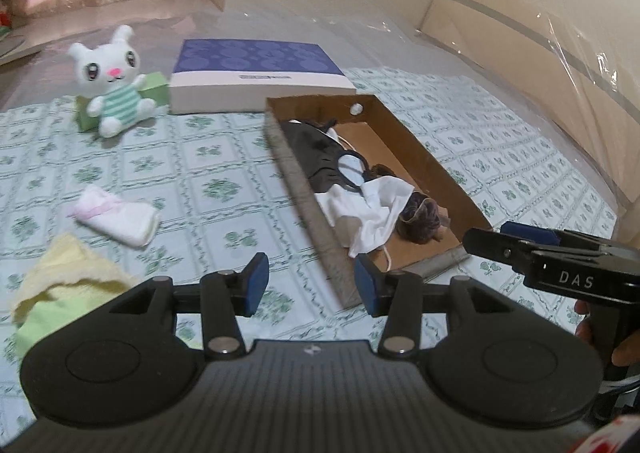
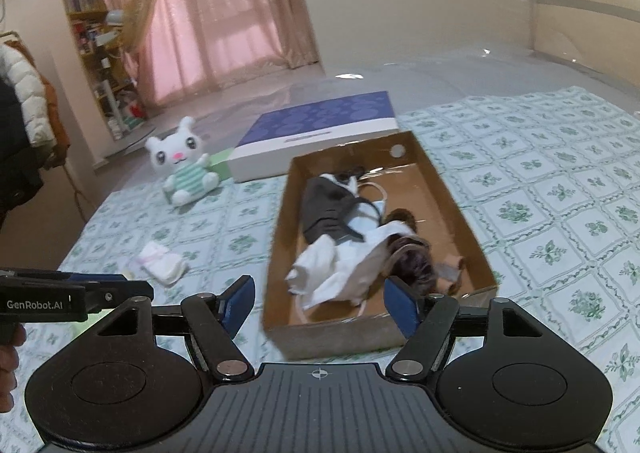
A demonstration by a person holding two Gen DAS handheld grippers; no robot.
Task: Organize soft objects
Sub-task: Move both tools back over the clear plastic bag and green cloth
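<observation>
Left tool (image 1: 308, 285) spread, nothing between its pads, above the bed (image 1: 224, 181); right tool (image 2: 320, 301) likewise spread and empty; ahead, a cardboard box (image 2: 452, 197) holds crumpled cloths (image 2: 344, 253); folded white cloth (image 1: 120, 219) and plush bunny (image 1: 114, 85) lie left.

- The left gripper (image 1: 308, 285) hangs off the near left corner of the cardboard box (image 1: 308, 209), angled downward, jaws apart with nothing between them.
- The right gripper (image 2: 320, 307) hangs at the box's near end, jaws wider apart, also empty.
- A hand (image 1: 608, 337) grips the right gripper's handle.
</observation>
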